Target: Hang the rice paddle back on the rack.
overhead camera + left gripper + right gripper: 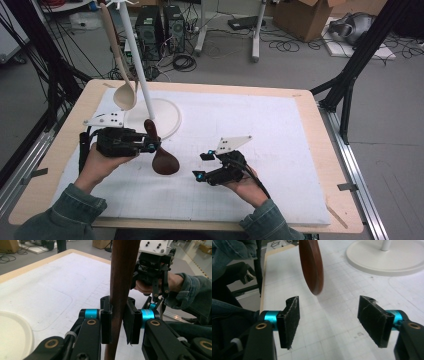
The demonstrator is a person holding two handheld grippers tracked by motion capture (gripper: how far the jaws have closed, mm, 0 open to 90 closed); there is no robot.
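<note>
- Standing at the far left of the white mat (260, 150): a white rack (150, 117) on a round base, with a pale wooden spoon (122, 85) hanging from its top arm, right over the left gripper (150, 146).
- Left gripper: pads clamped on the handle of the dark wooden spoon (162, 157), handle upright between them, bowl end low over the mat, close to the rack base.
- Right gripper (202, 167): jaws wide apart, nothing between them; the spoon's bowl hangs just beyond its pads, not touching.
</note>
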